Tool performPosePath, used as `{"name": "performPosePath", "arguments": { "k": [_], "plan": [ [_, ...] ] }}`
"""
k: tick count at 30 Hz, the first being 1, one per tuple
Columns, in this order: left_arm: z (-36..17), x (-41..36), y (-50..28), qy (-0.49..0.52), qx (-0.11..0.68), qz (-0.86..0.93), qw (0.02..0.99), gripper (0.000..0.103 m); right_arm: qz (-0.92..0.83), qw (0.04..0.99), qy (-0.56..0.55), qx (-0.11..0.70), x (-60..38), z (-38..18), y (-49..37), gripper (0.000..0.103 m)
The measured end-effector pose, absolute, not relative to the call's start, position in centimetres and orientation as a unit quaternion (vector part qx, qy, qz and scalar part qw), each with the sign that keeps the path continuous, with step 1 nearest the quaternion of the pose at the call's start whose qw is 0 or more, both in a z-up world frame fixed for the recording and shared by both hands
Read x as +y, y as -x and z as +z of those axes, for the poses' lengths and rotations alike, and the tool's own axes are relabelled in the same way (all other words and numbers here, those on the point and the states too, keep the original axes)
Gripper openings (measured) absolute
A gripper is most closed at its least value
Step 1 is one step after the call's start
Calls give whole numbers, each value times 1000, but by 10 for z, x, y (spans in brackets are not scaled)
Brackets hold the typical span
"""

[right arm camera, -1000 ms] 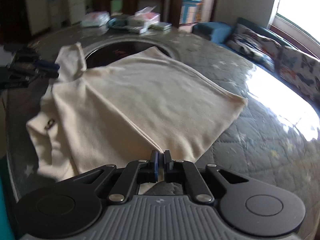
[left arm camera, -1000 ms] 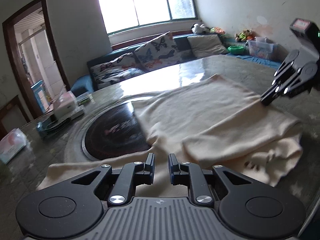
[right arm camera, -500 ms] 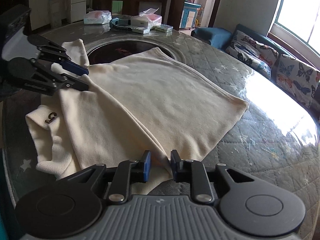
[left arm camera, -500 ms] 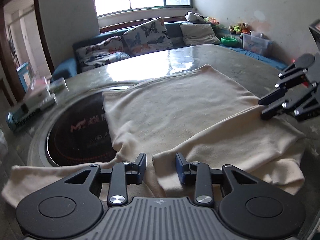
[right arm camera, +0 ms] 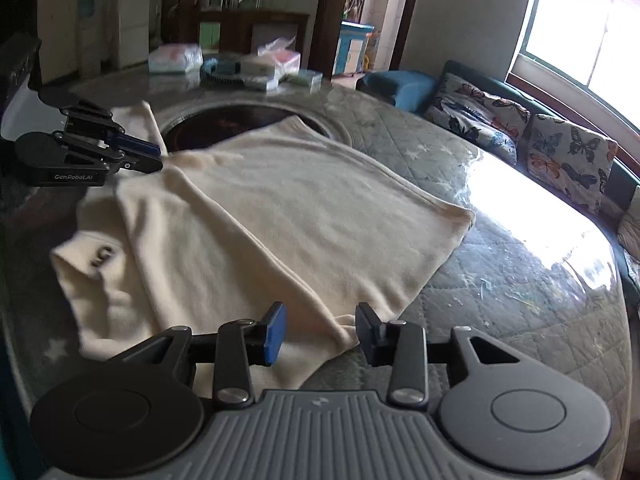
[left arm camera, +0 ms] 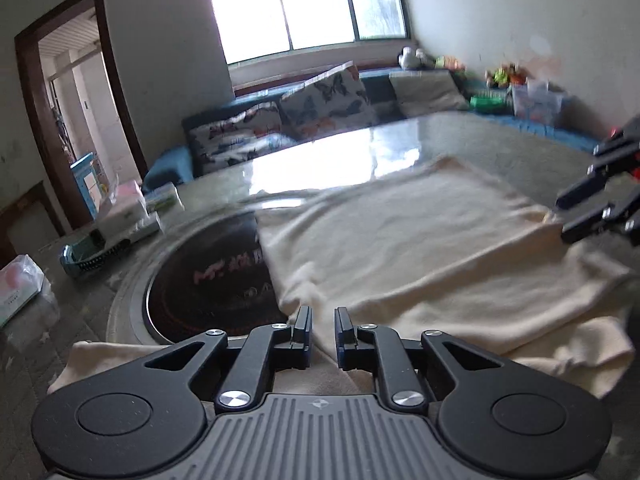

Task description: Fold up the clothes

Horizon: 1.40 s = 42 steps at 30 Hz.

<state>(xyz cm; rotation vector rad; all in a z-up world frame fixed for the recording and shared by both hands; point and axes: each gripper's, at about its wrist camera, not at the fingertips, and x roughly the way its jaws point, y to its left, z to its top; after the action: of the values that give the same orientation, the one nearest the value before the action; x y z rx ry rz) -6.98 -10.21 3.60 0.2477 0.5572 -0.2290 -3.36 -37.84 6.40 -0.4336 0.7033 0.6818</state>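
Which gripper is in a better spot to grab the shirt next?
Probably the right hand-held gripper: its jaws have just been opening and stand wide around the shirt corner. The left has been closing, with a narrower gap.

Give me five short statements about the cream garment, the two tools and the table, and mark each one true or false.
1. The cream garment lies on the table. True.
2. The right tool is clamped shut on the cloth. False: its jaws stand apart, having just been opening, with a fold of cloth lying between them unpressed.
3. The garment partly covers a dark round inset in the table. True.
4. The left tool holds a tissue pack. False: its jaws stand narrowly apart, having just been closing, over the garment's edge; no pack is in them.
5. The garment hangs from a hanger. False: it rests flat, partly folded over itself.
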Motion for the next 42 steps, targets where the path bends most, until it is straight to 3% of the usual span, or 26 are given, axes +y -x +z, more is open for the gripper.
{"name": "performPosePath", "arguments": {
  "k": [5, 8, 19, 31, 39, 42],
  "plan": [
    [35, -113, 89, -122, 264, -166, 942, 14, 338, 863, 178, 332, -376, 65, 59, 35],
    [21, -118, 92, -131, 285, -176, 933, 14, 337, 860, 168, 344, -373, 57, 69, 20],
    [27, -87, 102, -83, 279, -140, 946, 18, 336, 867, 161, 331, -358, 69, 74, 19],
    [27, 2, 84, -16, 308, 37, 950, 20, 397, 843, 165, 324, -255, 63, 33, 19],
    [25, 59, 71, 30, 304, 146, 941, 41, 401, 831, 196, 331, -215, 46, 32, 20],
    [23, 75, 65, 48, 307, 178, 934, 42, 398, 835, 189, 329, -216, 50, 33, 20]
  ]
}}
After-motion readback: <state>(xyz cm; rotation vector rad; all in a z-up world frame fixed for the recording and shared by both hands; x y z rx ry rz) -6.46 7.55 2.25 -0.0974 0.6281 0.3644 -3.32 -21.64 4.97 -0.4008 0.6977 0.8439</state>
